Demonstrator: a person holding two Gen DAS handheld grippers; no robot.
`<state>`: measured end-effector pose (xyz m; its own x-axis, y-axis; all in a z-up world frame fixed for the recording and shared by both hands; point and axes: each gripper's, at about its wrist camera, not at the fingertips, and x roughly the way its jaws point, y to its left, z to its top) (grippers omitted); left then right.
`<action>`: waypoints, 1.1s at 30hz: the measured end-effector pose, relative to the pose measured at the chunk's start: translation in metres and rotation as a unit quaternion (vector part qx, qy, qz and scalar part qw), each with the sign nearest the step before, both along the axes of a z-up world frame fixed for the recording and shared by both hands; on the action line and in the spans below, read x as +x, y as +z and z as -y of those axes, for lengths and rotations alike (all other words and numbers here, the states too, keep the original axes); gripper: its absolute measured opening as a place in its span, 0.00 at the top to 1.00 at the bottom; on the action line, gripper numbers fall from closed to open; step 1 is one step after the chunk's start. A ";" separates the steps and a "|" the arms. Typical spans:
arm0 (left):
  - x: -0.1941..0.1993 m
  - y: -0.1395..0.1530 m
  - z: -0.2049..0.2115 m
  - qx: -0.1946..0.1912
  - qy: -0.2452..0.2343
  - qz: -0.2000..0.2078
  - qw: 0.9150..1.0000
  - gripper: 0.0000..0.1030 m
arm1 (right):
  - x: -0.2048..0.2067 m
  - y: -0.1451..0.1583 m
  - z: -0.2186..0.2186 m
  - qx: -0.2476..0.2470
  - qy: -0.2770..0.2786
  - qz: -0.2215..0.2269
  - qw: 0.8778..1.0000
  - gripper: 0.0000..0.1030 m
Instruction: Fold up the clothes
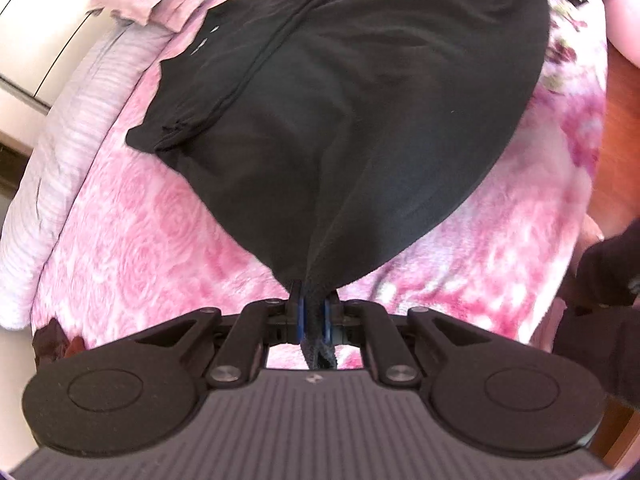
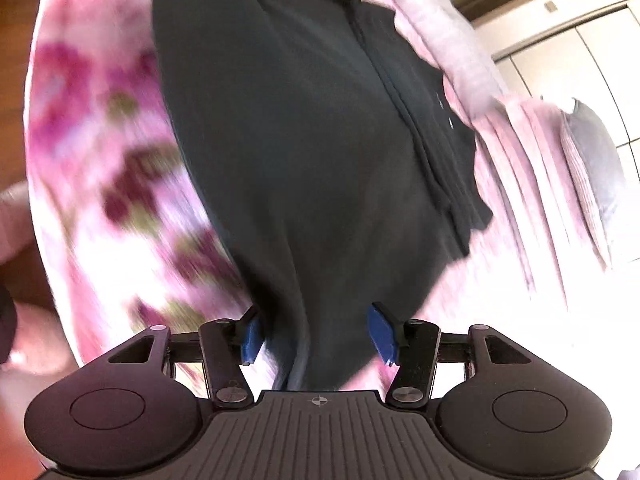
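Seemingly mid-grasp, the left gripper point(image 1: 314, 316) pinches the near corner of the black cotton garment point(image 1: 340, 100) spread on the pink floral blanket point(image 1: 140, 220), while the right gripper point(image 2: 316, 336), jaws spread around another hem corner, must clamp before both lift to fold.

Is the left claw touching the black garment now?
Touching. The left wrist view shows the left claw shut on a bunched corner of the black garment, with cloth squeezed between its blue pads.

surface: bed, pink floral blanket point(image 1: 160, 240) | on it: black garment point(image 1: 340, 100) spread; folded pink cloths point(image 1: 132, 0) at far edge
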<state>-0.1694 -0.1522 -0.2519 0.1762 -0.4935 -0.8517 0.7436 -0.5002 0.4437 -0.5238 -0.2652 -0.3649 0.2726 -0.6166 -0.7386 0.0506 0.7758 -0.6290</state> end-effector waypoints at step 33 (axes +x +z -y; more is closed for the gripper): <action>0.043 0.119 -0.005 0.075 -0.028 -0.135 0.988 0.95 | -0.025 0.185 0.018 0.143 -0.026 -0.051 0.988 0.98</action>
